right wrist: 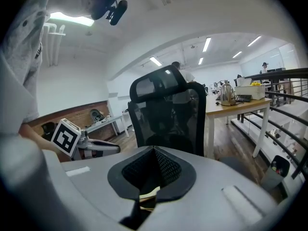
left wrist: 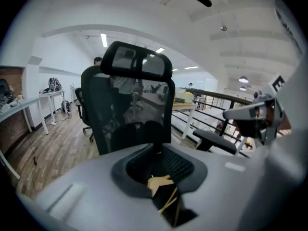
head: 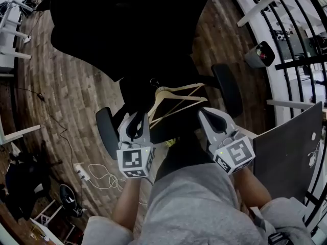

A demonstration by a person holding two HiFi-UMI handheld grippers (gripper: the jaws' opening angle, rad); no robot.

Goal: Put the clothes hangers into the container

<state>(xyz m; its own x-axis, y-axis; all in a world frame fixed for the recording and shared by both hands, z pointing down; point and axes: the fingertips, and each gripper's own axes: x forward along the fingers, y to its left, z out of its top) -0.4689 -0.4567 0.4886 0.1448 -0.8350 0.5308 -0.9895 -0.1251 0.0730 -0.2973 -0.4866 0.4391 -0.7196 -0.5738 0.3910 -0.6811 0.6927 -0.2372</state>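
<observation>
Several pale wooden clothes hangers (head: 176,100), stacked flat on the seat of a black office chair (head: 127,24); exact count not readable

- One black hook (head: 153,81) at the end of the stack nearest the backrest
- Stack placed between the two armrests (head: 228,88) of the chair
- At the near left end of the stack: left gripper (head: 137,117), jaws parted by no more than a narrow slit, nothing clamped; hanger wood (left wrist: 161,183) visible past that slit in the left gripper view
- At the near right end of the stack: right gripper (right wrist: 144,203), jaws drawn together, nothing between them; a sliver of hanger wood (right wrist: 149,192) visible just beyond them in the right gripper view
- Contact between either gripper and the hangers: not determinable
- Behind the grippers: bare forearms and grey clothing of the person (head: 199,208) holding them
- Under and around the chair: brown plank floor (head: 66,86)
- On the floor at lower left: white cable (head: 99,176), loosely coiled
- Upper right, well apart from the chair: small grey bin (head: 259,54)
- Right edge: black railing (head: 301,40) and, nearer the person, a dark grey panel (head: 291,147)
</observation>
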